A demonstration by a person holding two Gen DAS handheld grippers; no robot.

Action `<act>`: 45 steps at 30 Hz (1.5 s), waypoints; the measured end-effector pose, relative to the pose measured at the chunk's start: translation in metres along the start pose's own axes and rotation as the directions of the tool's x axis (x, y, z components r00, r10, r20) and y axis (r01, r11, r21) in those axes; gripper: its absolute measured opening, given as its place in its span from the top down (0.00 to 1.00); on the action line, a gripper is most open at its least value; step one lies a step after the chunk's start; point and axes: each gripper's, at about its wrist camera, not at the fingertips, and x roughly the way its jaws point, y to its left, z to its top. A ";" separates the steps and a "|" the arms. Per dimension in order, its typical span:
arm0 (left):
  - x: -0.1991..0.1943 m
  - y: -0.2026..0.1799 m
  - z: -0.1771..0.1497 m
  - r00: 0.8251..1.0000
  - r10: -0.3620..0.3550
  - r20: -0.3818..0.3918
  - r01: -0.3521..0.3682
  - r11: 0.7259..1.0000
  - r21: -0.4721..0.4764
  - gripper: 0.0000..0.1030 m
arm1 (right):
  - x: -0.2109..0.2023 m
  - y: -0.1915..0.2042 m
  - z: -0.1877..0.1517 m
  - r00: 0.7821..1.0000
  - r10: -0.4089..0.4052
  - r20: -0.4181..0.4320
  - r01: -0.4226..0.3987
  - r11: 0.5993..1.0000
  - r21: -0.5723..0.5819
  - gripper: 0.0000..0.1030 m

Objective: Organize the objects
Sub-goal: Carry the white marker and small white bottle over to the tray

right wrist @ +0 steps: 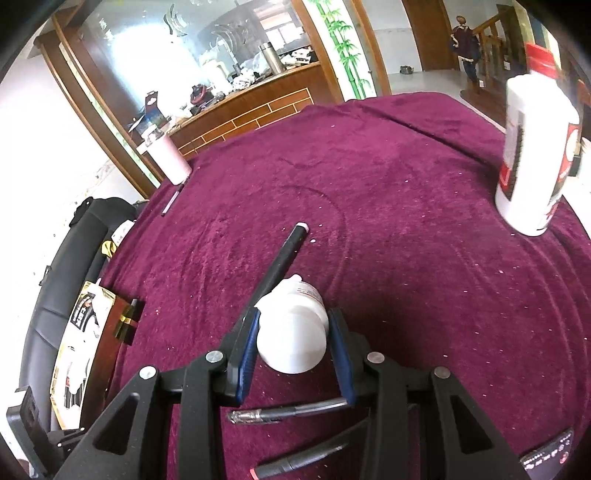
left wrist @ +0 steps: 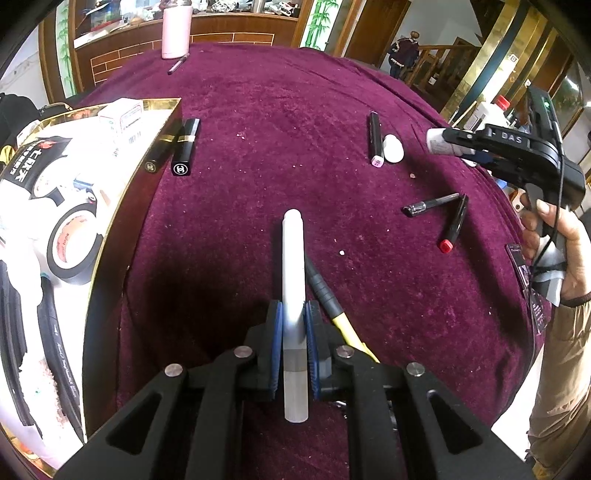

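Left wrist view: maroon tablecloth (left wrist: pixel 277 110), perhaps velvet, wooden counter (left wrist: pixel 229 33) behind.

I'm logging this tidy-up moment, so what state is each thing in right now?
Left gripper: shut on white marker.
Right gripper: shut on small white bottle, lifted off the cloth.
Black lipstick: capped, lying beside the gold-edged box.
Black pen: lying flat.
Red-tipped pen: lying flat.
Pink tumbler: upright.
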 end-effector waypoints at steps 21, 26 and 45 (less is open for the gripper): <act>-0.011 -0.001 -0.005 1.000 -0.012 0.026 0.013 1.000 -0.010 0.88 | -0.019 0.021 -0.035 0.994 0.107 -0.016 -0.108 0.994 -0.018 0.62; -0.016 -0.002 -0.007 0.999 -0.011 0.033 0.012 1.000 -0.010 0.88 | -0.014 0.036 -0.046 0.990 0.137 -0.039 -0.138 0.990 -0.036 0.62; -0.039 0.003 -0.012 0.996 -0.004 0.087 0.007 0.999 -0.038 0.88 | -0.012 0.091 -0.069 0.972 0.216 -0.090 -0.226 0.965 -0.130 0.61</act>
